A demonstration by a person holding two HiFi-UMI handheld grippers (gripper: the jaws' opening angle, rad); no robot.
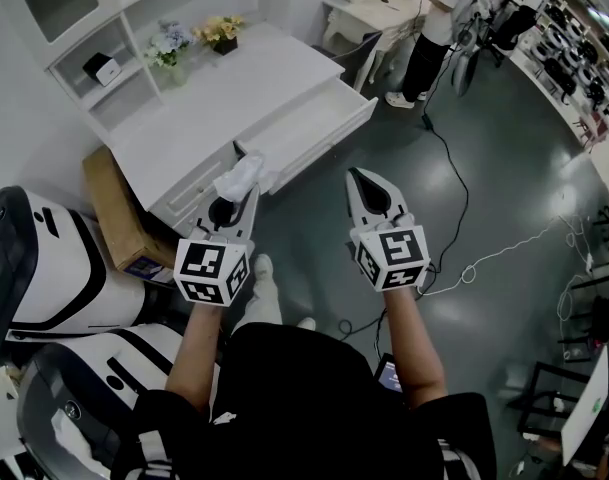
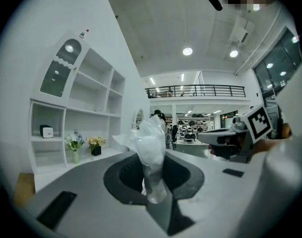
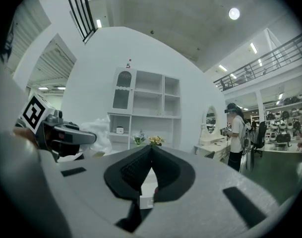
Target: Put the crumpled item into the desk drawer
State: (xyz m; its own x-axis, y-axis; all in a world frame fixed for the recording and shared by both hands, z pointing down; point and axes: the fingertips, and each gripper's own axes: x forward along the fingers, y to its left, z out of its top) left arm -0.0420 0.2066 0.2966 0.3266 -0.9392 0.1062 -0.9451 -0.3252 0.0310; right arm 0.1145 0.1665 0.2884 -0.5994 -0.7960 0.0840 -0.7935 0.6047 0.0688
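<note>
Left gripper (image 1: pixel 242 200) has its jaws nearly closed, pinching only the thin lower tail of the crumpled item (image 2: pixel 150 143). The wad sits by the front corner of the open drawer (image 1: pixel 329 140), not yet inside. Right gripper (image 1: pixel 358 178), well out from the drawer front, has its jaws together with nothing between them. Risks: the light wad slips from this slim pinch, or catches the drawer front and falls to the floor. Cardboard box (image 1: pixel 119 213) leans beside the drawer; cable (image 1: pixel 454 168) lies on the floor beyond. Path looks unobstructed.
</note>
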